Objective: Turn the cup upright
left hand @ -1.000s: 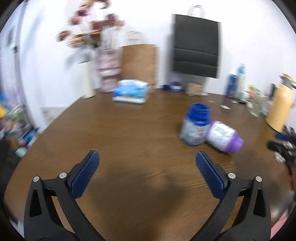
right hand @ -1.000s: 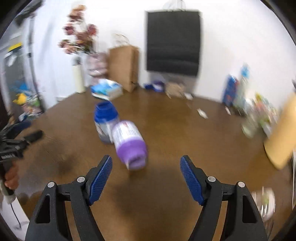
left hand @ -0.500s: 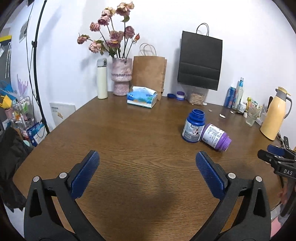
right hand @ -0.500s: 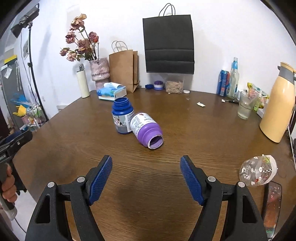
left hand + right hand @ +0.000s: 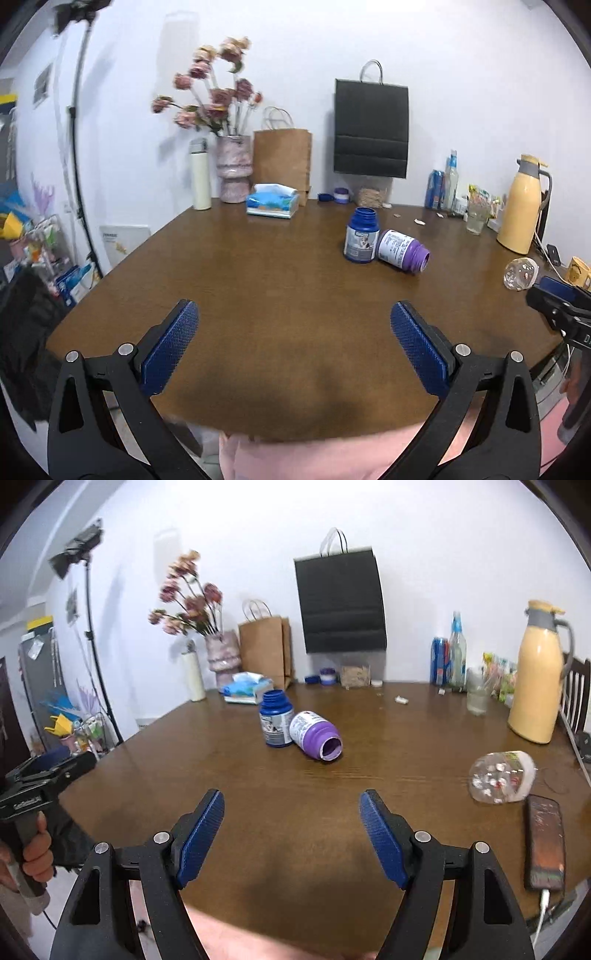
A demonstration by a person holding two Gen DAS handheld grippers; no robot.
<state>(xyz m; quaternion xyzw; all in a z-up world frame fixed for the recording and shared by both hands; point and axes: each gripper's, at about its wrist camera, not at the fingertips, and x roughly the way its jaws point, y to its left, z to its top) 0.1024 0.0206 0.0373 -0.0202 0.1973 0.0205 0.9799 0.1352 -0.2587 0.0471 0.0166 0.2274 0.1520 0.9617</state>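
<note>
Right wrist view gives you the best read: the brown wooden surface (image 5: 388, 746) spreads wide ahead of you, and near its middle the purple cup (image 5: 314, 735) lies on its side, its open mouth turned toward you and a little to your right, its labelled base touching the upright blue cup (image 5: 276, 723) just beside it. It looks like a light, empty, rigid plastic container with a smooth round wall, so expect it to roll or skid on the polished wood if you nudge it before you close on it; the paper label probably offers more friction than the bare purple neck. Take it across the body, one pad on each side of the cylinder near the label's edge, not at the rim, where the narrower neck gives less to bite on. The blue cup seems just as light and could tip if you crowd it, so come in from the mouth side. Your right tool (image 5: 291, 830) is spread wide and empty, well short of the cup. In the left wrist view your left tool (image 5: 293, 343) is likewise wide and empty, farther off, with the cup ahead and to its right.
</note>
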